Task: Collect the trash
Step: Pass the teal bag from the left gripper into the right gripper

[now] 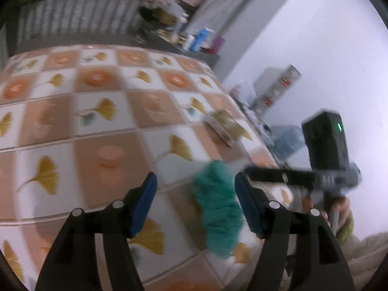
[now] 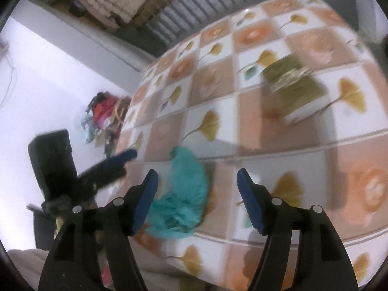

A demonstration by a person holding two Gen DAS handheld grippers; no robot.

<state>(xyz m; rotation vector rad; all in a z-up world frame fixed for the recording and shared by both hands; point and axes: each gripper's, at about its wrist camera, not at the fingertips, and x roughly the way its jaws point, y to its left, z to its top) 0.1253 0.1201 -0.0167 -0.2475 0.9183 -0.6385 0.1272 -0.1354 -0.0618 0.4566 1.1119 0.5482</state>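
Observation:
A crumpled teal plastic bag [image 1: 218, 208] [image 2: 184, 194] lies on the table with the tiled ginkgo-leaf cloth [image 1: 97, 126] [image 2: 278, 145], close to its near edge. My left gripper [image 1: 196, 178] is open above it, and the bag sits between the fingers, closer to the right-hand pad. My right gripper [image 2: 197, 173] is open too, with the bag beside its left-hand pad. Each gripper shows in the other's view: the right one [image 1: 278, 177], the left one [image 2: 121, 160]. An olive-green flat packet [image 1: 225, 126] [image 2: 293, 92] rests farther back on the cloth. Both views are blurred.
Beyond the table edge is a pale floor with a heap of colourful things [image 2: 104, 114], a grey box [image 1: 276, 87] and a bluish bag [image 1: 288, 138]. A grey ribbed panel [image 1: 72, 17] and a cluttered dark shelf [image 1: 194, 41] stand behind the table.

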